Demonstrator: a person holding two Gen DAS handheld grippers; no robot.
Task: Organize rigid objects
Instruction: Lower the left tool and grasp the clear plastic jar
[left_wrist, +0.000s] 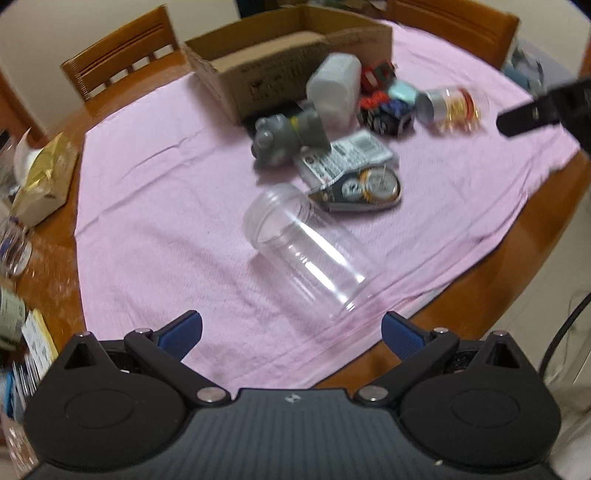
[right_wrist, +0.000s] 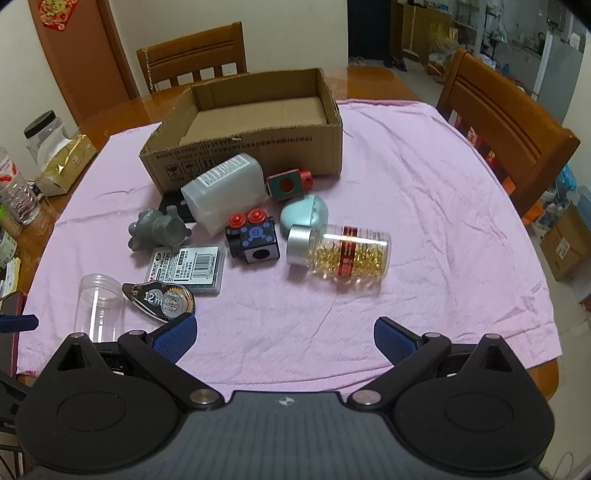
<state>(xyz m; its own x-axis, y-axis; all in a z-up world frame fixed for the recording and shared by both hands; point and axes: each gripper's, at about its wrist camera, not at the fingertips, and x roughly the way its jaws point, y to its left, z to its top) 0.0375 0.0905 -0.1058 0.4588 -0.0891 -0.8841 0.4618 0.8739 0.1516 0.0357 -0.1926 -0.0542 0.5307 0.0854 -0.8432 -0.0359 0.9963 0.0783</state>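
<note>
Both your grippers, left gripper (left_wrist: 291, 332) and right gripper (right_wrist: 284, 338), gape empty. Nearest: clear jar (left_wrist: 306, 254) on its side, near the cloth edge; a glancing pad could roll it off. Beyond it, the clutter; farthest, cardboard box (right_wrist: 295, 142).

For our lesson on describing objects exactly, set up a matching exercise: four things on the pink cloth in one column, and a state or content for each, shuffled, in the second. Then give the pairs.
Things
1. cardboard box
2. clear jar
3. silver-capped bottle
4. correction tape

States
A. on its side, full of golden capsules
B. marked "12m"
C. on its side, no lid, empty
D. open at the top, nothing visible inside

Pairs: 1-D, 2-C, 3-A, 4-B
</note>
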